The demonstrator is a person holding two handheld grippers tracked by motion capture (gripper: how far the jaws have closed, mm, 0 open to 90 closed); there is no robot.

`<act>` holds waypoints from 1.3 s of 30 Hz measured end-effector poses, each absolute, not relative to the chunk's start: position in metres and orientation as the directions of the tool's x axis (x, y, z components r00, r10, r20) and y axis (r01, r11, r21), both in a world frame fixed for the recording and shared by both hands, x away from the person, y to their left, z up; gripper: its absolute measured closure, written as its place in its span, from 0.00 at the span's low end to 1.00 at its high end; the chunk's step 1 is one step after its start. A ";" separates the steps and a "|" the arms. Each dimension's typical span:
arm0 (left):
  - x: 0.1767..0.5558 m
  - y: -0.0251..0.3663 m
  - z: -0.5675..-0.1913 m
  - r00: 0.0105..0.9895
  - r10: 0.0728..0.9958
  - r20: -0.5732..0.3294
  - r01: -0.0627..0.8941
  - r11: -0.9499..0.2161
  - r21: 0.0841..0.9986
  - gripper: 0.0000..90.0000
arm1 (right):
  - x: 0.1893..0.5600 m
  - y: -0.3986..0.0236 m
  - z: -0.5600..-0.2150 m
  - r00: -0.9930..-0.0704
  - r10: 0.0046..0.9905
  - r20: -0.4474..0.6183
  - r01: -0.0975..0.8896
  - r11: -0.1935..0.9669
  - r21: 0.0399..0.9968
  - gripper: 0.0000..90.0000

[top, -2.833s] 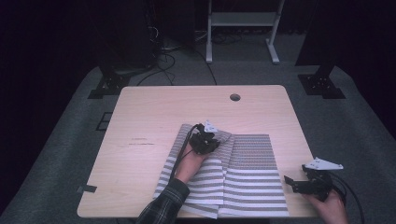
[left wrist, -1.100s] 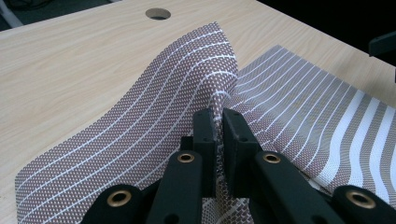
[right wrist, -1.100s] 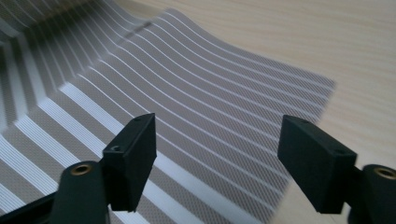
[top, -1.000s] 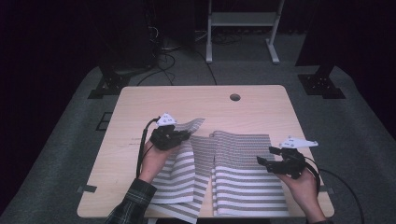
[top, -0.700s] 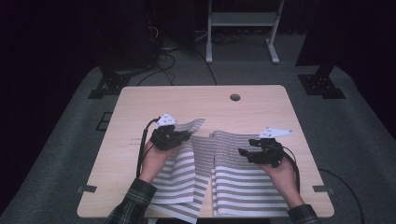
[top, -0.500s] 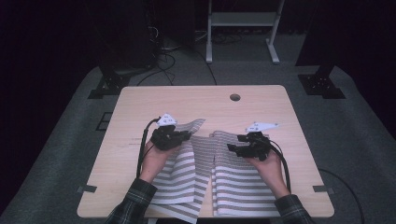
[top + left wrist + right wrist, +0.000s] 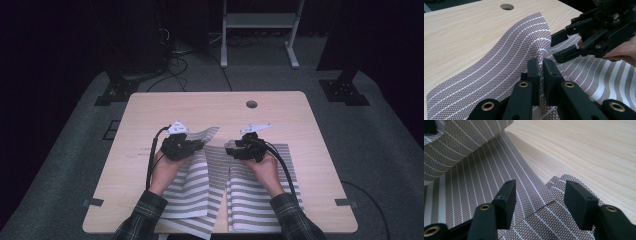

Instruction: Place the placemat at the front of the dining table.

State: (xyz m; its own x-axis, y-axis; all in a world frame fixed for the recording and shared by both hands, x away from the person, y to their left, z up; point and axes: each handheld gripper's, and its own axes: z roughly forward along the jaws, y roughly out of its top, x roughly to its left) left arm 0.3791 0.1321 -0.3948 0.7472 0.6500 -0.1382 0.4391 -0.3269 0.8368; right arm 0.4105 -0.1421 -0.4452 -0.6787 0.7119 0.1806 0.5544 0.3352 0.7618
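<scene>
A grey cloth with white stripes (image 7: 200, 185) lies on the near half of the wooden table (image 7: 210, 107). My left gripper (image 7: 200, 146) is shut on a raised fold of the cloth (image 7: 499, 67), which is pinched between its jaws (image 7: 541, 62). My right gripper (image 7: 229, 150) sits close beside it, jaws pointing at the left gripper. In the left gripper view the right gripper (image 7: 557, 47) stands open just past the lifted fold. Its jaws (image 7: 540, 192) have just been closing and still stand apart over a layered corner of the cloth (image 7: 559, 180), without pressing it.
A round cable hole (image 7: 251, 104) lies near the table's far edge. Bare wood (image 7: 586, 150) stretches beyond the cloth. A white metal frame (image 7: 257, 30), cables and black stands are on the dark floor behind the table.
My right gripper has moved left across the cloth to just beside the left gripper, and its jaws have narrowed. The left gripper has kept still with the fold in it.
</scene>
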 end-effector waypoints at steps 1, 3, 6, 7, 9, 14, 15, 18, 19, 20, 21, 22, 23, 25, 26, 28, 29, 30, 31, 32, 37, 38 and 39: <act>0.379 0.133 -0.395 0.747 0.651 -0.140 0.441 -0.327 0.836 0.94 | 0.411 -0.142 -0.446 -0.678 0.712 0.183 0.557 0.334 0.761 0.48; 0.380 0.133 -0.395 0.747 0.650 -0.140 0.441 -0.327 0.836 0.94 | 0.412 -0.142 -0.447 -0.676 0.712 0.187 0.560 0.333 0.758 0.49; 0.380 0.132 -0.395 0.746 0.653 -0.133 0.438 -0.332 0.835 0.94 | 0.413 -0.141 -0.450 -0.688 0.699 0.195 0.566 0.348 0.747 0.55; 0.380 0.131 -0.396 0.745 0.654 -0.130 0.439 -0.333 0.835 0.94 | 0.413 -0.141 -0.450 -0.688 0.699 0.195 0.566 0.348 0.747 0.55; 0.380 0.130 -0.396 0.746 0.653 -0.130 0.439 -0.336 0.833 0.94 | 0.412 -0.139 -0.450 -0.698 0.692 0.184 0.551 0.355 0.755 0.58; 0.379 0.129 -0.396 0.747 0.653 -0.126 0.437 -0.339 0.833 0.94 | 0.411 -0.136 -0.450 -0.703 0.694 0.155 0.534 0.371 0.760 0.71; 0.379 0.129 -0.396 0.746 0.653 -0.126 0.437 -0.339 0.833 0.94 | 0.411 -0.136 -0.451 -0.704 0.694 0.152 0.531 0.372 0.761 0.75; 0.379 0.128 -0.396 0.747 0.653 -0.129 0.439 -0.338 0.833 0.94 | 0.412 -0.136 -0.452 -0.703 0.696 0.144 0.528 0.376 0.761 0.84; 0.380 0.128 -0.396 0.747 0.652 -0.128 0.439 -0.339 0.832 0.94 | 0.412 -0.136 -0.452 -0.703 0.696 0.144 0.528 0.376 0.761 0.84; 0.380 0.128 -0.396 0.747 0.652 -0.129 0.439 -0.339 0.832 0.94 | 0.413 -0.135 -0.452 -0.703 0.696 0.147 0.529 0.374 0.762 0.85; 0.380 0.128 -0.396 0.748 0.652 -0.129 0.439 -0.340 0.832 0.94 | 0.413 -0.134 -0.453 -0.704 0.695 0.147 0.529 0.375 0.761 0.90; 0.380 0.128 -0.396 0.748 0.651 -0.130 0.440 -0.339 0.832 0.94 | 0.414 -0.133 -0.453 -0.709 0.689 0.149 0.527 0.378 0.761 0.95; 0.380 0.128 -0.396 0.748 0.651 -0.128 0.438 -0.340 0.832 0.94 | 0.414 -0.132 -0.454 -0.715 0.684 0.147 0.524 0.384 0.760 0.97; 0.380 0.128 -0.396 0.749 0.650 -0.129 0.438 -0.340 0.832 0.94 | 0.414 -0.130 -0.454 -0.718 0.681 0.146 0.522 0.389 0.759 0.99; 0.380 0.128 -0.396 0.748 0.651 -0.128 0.438 -0.340 0.832 0.94 | 0.414 -0.129 -0.454 -0.718 0.680 0.148 0.523 0.387 0.759 1.00; 0.380 0.129 -0.396 0.748 0.652 -0.127 0.437 -0.339 0.834 0.94 | 0.414 -0.128 -0.452 -0.713 0.684 0.154 0.532 0.384 0.755 1.00; 0.380 0.129 -0.396 0.748 0.652 -0.127 0.437 -0.339 0.834 0.94 | 0.414 -0.128 -0.452 -0.713 0.684 0.154 0.532 0.384 0.755 1.00; 0.380 0.130 -0.396 0.747 0.652 -0.128 0.437 -0.338 0.833 0.94 | 0.413 -0.129 -0.449 -0.716 0.683 0.147 0.523 0.384 0.761 1.00; 0.380 0.132 -0.394 0.744 0.655 -0.129 0.437 -0.332 0.836 0.94 | 0.413 -0.129 -0.447 -0.718 0.682 0.142 0.516 0.384 0.766 1.00; 0.380 0.132 -0.394 0.744 0.655 -0.129 0.437 -0.332 0.836 0.94 | 0.413 -0.129 -0.447 -0.718 0.682 0.142 0.516 0.384 0.766 1.00; 0.379 0.141 -0.389 0.732 0.667 -0.134 0.434 -0.306 0.847 0.95 | 0.410 -0.137 -0.433 -0.715 0.686 0.134 0.503 0.371 0.780 1.00; 0.378 0.145 -0.385 0.729 0.670 -0.137 0.430 -0.294 0.854 0.95 | 0.411 -0.141 -0.428 -0.715 0.684 0.146 0.505 0.361 0.784 1.00; 0.378 0.145 -0.385 0.729 0.670 -0.137 0.430 -0.294 0.854 0.95 | 0.410 -0.142 -0.425 -0.714 0.684 0.148 0.504 0.356 0.787 1.00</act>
